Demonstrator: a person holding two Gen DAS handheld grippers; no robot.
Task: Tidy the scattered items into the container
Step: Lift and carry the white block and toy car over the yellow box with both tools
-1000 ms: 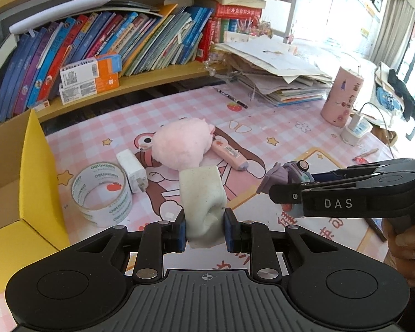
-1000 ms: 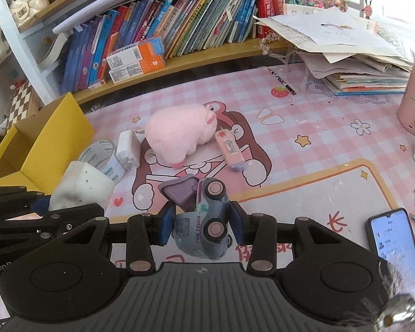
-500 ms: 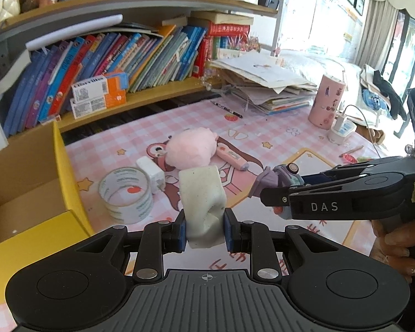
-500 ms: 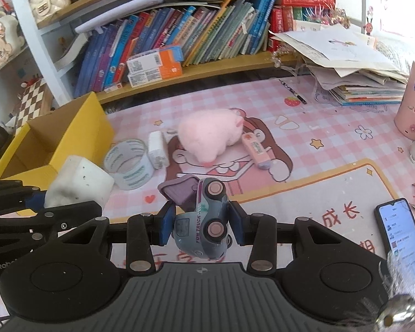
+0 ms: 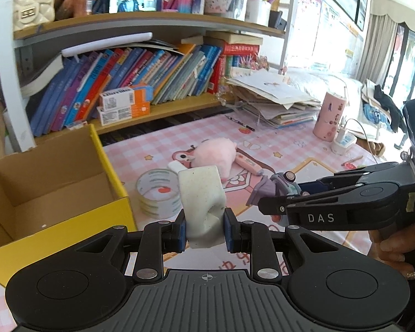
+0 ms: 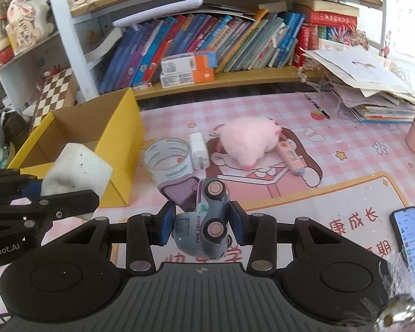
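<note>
My left gripper point(image 5: 203, 231) is shut on a white foam block point(image 5: 200, 193), held in the air right of the open yellow cardboard box point(image 5: 55, 191). My right gripper point(image 6: 199, 228) is shut on a blue-grey toy truck point(image 6: 204, 221) with a purple flap. Each gripper shows in the other's view: the right gripper point(image 5: 262, 203) with the truck, the left gripper point(image 6: 55, 193) with the foam block point(image 6: 77, 166) near the box point(image 6: 119, 138). On the pink mat lie a tape roll point(image 6: 167, 160), a white charger point(image 6: 198, 150), a pink plush toy point(image 6: 247, 141) and a pink eraser pen point(image 6: 292, 156).
A bookshelf point(image 6: 221, 77) full of books runs along the back. A paper stack point(image 6: 373, 91) and a pink cup point(image 5: 327, 119) stand at the right. A phone point(image 6: 410, 235) lies near the mat's front right. A hand point(image 5: 393, 249) holds the right gripper.
Both grippers have risen and drawn back from the mat with their objects still held. The box now shows more of its inside at the left.
</note>
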